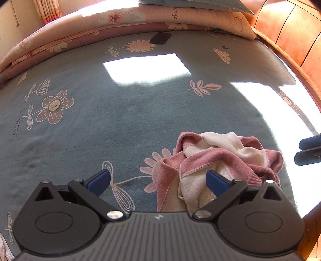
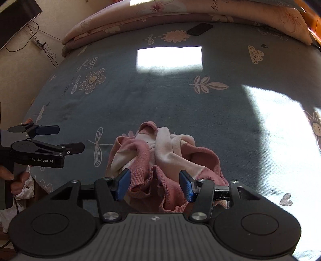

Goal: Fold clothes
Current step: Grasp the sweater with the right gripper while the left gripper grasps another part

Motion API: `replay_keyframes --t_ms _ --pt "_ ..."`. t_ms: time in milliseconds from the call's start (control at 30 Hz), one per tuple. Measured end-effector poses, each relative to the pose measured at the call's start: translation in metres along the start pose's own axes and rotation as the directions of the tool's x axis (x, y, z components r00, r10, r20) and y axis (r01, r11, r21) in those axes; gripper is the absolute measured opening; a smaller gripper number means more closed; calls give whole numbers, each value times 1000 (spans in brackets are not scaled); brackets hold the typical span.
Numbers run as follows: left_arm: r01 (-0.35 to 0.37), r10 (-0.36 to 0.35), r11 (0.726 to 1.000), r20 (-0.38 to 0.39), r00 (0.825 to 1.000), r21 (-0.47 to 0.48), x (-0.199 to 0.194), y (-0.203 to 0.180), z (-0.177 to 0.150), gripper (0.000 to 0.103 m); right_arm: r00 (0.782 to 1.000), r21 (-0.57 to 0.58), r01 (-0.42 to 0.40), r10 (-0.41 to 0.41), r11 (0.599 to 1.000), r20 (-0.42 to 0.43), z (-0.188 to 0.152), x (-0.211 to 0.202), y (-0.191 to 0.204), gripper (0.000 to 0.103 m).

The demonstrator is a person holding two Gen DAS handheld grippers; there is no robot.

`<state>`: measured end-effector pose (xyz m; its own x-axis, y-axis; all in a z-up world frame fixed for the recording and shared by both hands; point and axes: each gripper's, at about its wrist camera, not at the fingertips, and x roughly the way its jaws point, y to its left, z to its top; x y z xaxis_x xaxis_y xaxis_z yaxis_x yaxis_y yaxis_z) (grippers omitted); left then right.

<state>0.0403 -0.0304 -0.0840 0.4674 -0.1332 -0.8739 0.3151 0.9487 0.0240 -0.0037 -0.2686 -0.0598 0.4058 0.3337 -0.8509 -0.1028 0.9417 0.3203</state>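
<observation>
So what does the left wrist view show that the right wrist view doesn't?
Only the left wrist view shows the curtain and wooden headboard. Only the right wrist view shows the dark screen, wall cables, and the hand holding the left gripper, jaws apart. Both show the crumpled pink-and-white garment on the blue floral bedspread, plus the phone.
</observation>
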Motion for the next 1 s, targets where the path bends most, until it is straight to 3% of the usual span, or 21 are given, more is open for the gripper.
replay_keyframes --t_ms 133,267,433,633,667,733,867,1000 --pt "27 -27 1000 0 1000 8 17 -4 -23 100 998 -78 -58 59 995 12 -4 37 14 58" --pt "48 -48 999 10 999 22 29 -4 -38 100 995 -66 -96 96 993 -3 -6 66 20 58" --pt "70 -76 994 76 994 83 35 1 -48 100 995 -87 -99 97 991 -25 -12 95 28 58" --pt "126 -138 983 90 986 131 49 5 -49 100 996 -101 -90 88 991 -18 -11 116 30 58" --pt "128 -142 981 90 986 145 51 5 -49 100 996 -107 -93 91 990 -21 -10 119 30 55" --pt "134 -152 975 88 984 177 53 5 -49 100 995 -133 -99 96 986 -31 -8 121 34 26" --pt "163 -190 949 80 978 269 51 3 -47 100 991 -224 -134 130 965 -29 -5 112 49 19" --pt "182 -236 880 72 969 438 45 -3 -43 100 978 -381 -206 201 901 -54 -5 100 68 16"
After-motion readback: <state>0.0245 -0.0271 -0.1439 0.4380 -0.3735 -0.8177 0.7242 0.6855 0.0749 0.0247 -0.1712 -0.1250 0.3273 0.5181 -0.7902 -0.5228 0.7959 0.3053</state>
